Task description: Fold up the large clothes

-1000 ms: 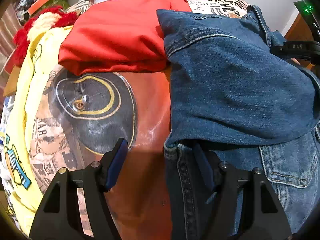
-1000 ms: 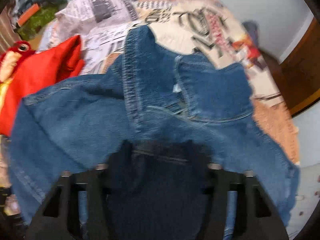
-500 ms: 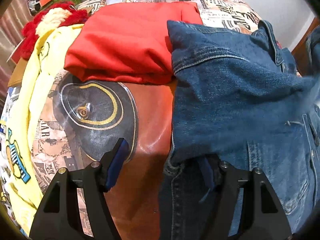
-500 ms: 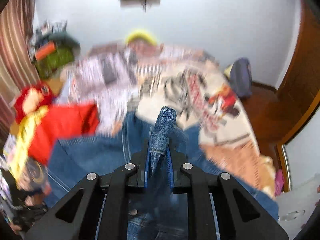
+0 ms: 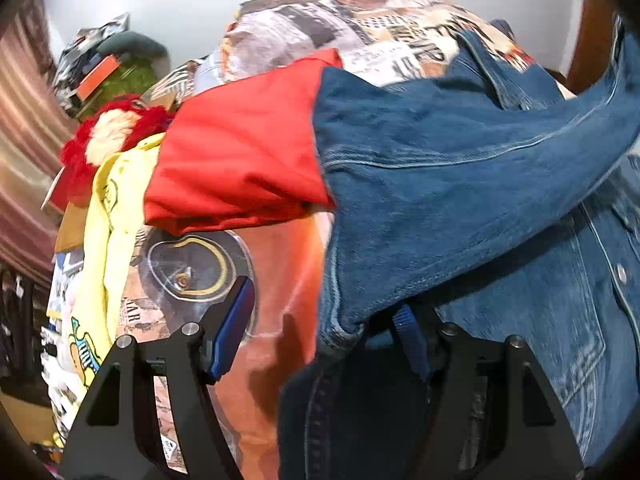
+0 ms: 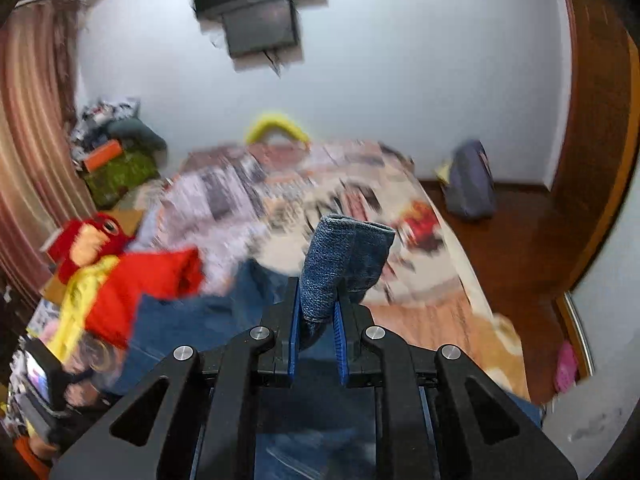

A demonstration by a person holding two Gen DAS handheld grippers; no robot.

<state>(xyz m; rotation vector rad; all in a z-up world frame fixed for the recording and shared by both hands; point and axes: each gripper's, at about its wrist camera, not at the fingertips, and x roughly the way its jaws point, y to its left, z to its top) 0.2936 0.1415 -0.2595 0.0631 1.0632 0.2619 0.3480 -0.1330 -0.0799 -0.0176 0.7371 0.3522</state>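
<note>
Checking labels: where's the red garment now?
Left wrist view, upper centre: the folded red garment lies on the bed, between the denim jacket and yellow shirt.

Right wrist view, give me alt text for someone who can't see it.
The right tool is clamped shut on a bunched fold of a blue denim jacket, lifted above a bed with a newspaper-print cover. To the left lie a folded red garment and a red plush toy; a dark wall-mounted screen hangs behind.

Bare bedspread ahead of left claw passable; folded red garment blocks beyond, denim jacket drapes its right finger.
</note>
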